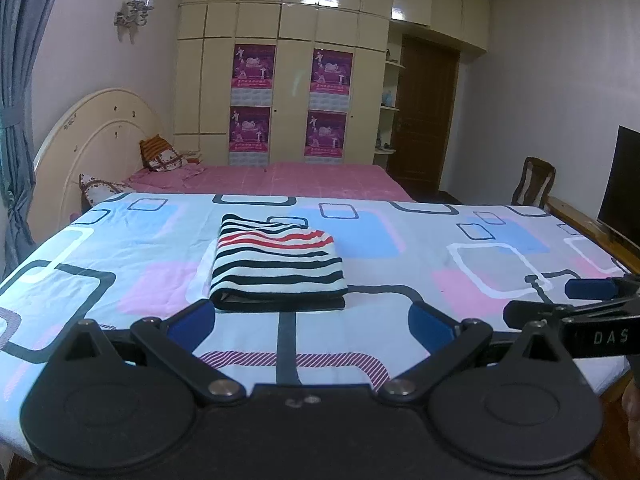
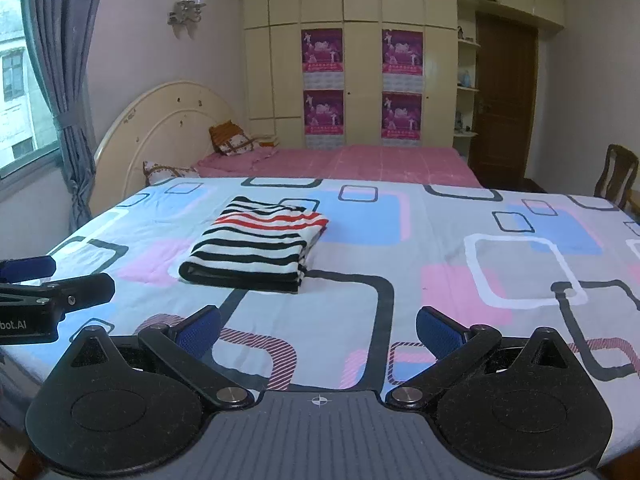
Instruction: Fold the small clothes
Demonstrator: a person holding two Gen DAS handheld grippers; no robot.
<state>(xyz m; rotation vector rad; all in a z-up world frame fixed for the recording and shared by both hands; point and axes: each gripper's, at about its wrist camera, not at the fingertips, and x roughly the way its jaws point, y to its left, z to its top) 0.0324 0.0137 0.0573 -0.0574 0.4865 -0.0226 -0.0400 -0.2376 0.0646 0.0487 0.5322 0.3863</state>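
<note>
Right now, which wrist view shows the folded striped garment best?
The left wrist view: the striped garment lies centred ahead of the open left gripper, its folded near edge facing the camera. The right wrist view shows it off to the left, at an angle, with the layered edges visible.

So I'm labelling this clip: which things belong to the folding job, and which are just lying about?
Job: folded striped garment, patterned sheet it lies on, left gripper, right gripper, both open.
Lying about: pillows, pink bed, wooden chair, posters.
</note>
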